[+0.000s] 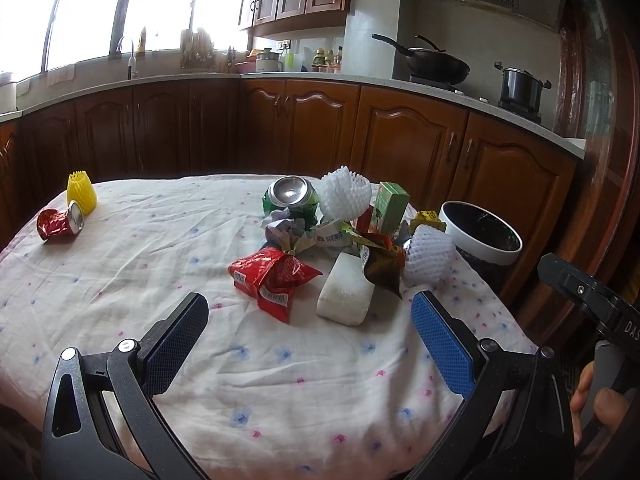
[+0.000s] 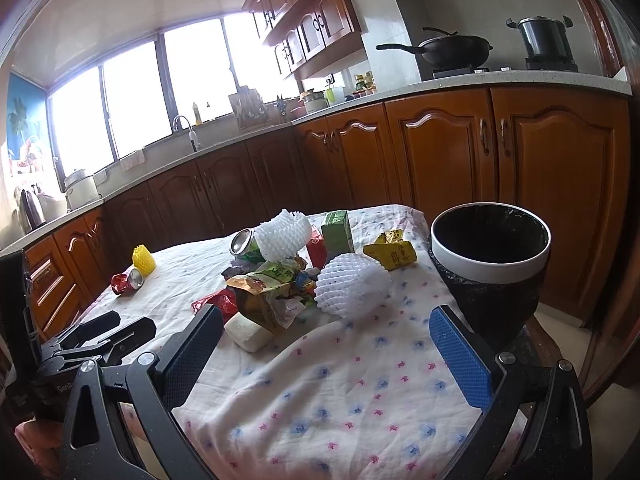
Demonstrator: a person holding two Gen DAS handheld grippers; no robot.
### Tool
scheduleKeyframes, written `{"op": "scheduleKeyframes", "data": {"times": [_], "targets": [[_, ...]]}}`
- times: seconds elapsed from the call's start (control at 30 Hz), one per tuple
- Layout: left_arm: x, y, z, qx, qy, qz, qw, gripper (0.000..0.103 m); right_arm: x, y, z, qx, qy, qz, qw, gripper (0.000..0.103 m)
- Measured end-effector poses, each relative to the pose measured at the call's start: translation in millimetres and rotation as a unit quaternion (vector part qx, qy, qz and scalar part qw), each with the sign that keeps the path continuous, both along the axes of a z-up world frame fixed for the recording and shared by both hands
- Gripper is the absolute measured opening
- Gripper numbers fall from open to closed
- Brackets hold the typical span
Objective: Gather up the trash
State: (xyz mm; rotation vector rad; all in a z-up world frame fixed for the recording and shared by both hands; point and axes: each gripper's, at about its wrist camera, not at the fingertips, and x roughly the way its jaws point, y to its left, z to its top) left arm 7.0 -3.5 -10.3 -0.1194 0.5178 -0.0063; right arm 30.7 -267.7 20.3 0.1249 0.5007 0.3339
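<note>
Trash lies heaped mid-frame, the round white foam-net sleeve (image 2: pixel 352 290) just ahead of the empty, wide-open right gripper (image 2: pixel 326 354), beside the white-rimmed black bin (image 2: pixel 490 268); left gripper (image 1: pixel 310 338) gapes empty too.

A white tablecloth (image 1: pixel 120 280) with blue and pink flowers carries a red wrapper (image 1: pixel 272 276), a green can (image 1: pixel 290 200), a yellow foam net (image 1: pixel 81 193) and white foam nets (image 1: pixel 346 197).

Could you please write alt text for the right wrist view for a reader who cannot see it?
An open right hand-held gripper hovers over a floral tablecloth, facing a pile of wrappers, white foam nets and a crushed can. A black-lined bin stands beside the table at right.
</note>
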Motion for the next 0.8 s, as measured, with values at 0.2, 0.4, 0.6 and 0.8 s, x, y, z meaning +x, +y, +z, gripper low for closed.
{"op": "scheduleKeyframes", "data": {"times": [0.2,0.4,0.6,0.8], "targets": [[5.9,2.7,-2.9,-0.006,0.011,-0.003,0.9999,0.103,3.5,0.3,-0.8,-0.002,0.002,-0.002,1.000,0.103],[19.7,10.5,-10.4,-0.024,0.035,-0.001,0.9991,0.103,17.8,1.7,-5.7,-0.004,0.017,-0.002,1.000,0.103],[41.4,19.9,-19.6,-0.032,0.066,0.008,0.9973,0.097,42.4,2.6,-15.3,-0.005,0.044,0.003,0.999,0.102],[66.8,28.7,-30.0,-0.040,0.096,0.019,0.9944,0.092,68.4,5.1,-25.6,-0.009,0.070,0.004,0.998,0.099]]}}
